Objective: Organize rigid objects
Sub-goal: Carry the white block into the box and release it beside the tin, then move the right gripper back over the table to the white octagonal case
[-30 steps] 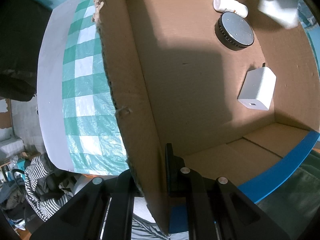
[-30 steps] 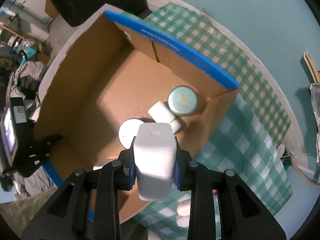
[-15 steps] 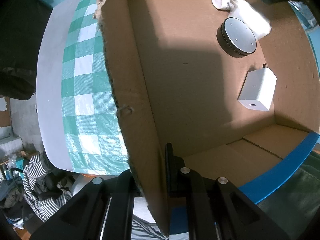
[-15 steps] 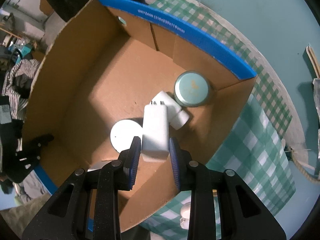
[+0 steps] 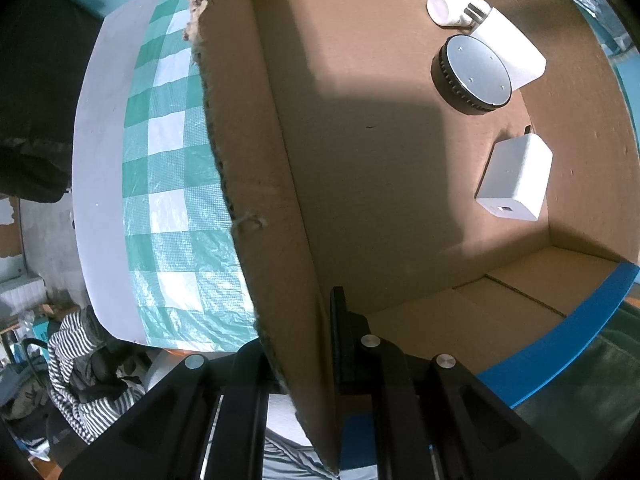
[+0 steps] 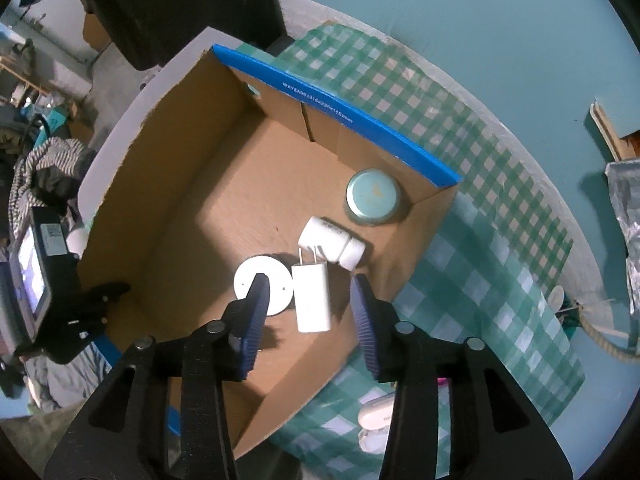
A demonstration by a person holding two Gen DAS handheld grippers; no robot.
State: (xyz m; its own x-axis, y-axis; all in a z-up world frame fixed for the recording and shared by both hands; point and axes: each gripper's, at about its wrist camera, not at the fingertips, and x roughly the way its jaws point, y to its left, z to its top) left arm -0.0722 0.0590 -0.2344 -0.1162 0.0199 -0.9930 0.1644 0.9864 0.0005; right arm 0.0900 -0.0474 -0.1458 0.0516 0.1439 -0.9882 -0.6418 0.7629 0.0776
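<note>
Cardboard box [image 6: 168, 184], brown with blue-edged flaps, sits on the checked surface [image 6: 472, 264]; the left gripper [image 5: 300, 344] stays clamped on its wall. Inside lie a round speaker [image 6: 262, 290], white plug adapter [image 6: 312, 300], white bottle [image 6: 332, 242] and teal tin [image 6: 374, 198]. Only the left wrist view shows a second charger [image 5: 516, 176], while the right gripper [image 6: 308, 312] hangs over the adapter, jaws opening, nothing pressed.

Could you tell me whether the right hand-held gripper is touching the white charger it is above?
Apart. In the right wrist view the right hand-held gripper has its jaws opening, and the white charger lies on the box floor with clear gaps to both pads.
</note>
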